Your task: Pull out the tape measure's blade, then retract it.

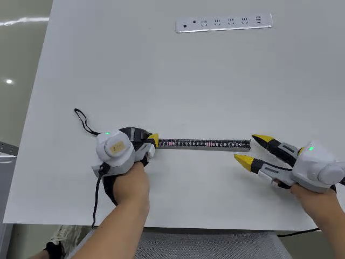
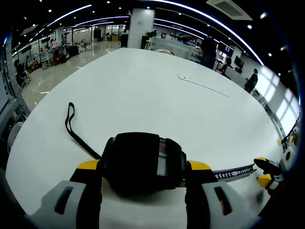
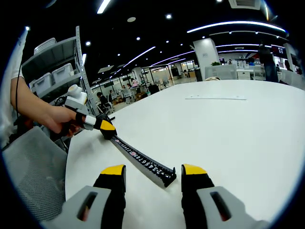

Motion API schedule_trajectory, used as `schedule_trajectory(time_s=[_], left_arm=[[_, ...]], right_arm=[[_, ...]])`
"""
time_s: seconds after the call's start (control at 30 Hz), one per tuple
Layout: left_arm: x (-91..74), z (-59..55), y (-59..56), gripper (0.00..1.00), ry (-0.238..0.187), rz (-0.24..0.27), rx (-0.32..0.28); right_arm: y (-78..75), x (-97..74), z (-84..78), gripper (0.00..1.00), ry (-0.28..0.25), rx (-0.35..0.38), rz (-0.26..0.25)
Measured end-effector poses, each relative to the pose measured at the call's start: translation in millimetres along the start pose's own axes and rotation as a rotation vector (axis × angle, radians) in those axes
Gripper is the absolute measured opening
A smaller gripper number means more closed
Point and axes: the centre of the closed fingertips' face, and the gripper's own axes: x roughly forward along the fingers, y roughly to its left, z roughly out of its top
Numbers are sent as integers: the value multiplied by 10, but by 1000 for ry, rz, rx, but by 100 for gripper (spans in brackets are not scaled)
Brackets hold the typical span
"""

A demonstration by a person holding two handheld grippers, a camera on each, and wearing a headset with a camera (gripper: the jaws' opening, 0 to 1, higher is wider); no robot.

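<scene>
The white table (image 1: 161, 65) supports the work. The left gripper (image 2: 144, 166) is clenched across the black tape measure case (image 1: 135, 135), in my judgement to anchor it against the pull. The blade (image 1: 205, 143) lies flat on the table, extended from the case toward the right gripper (image 3: 153, 170). That gripper's jaws are released, and the blade tip (image 3: 169, 179) lies between them, ungrasped, nearer one jaw. The case strap (image 1: 83, 121) trails away on the table.
</scene>
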Motion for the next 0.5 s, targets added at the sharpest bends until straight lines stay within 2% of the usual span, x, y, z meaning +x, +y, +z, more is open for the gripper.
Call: schedule_trajectory(time_s=[0.27, 0.5], left_arm=[[5, 5, 2, 68, 0, 1, 0], [-1, 5, 3, 68, 0, 0, 0]], right_arm=[[3, -4, 8, 45, 9, -6, 4], [-15, 5, -42, 41, 30, -44, 57]])
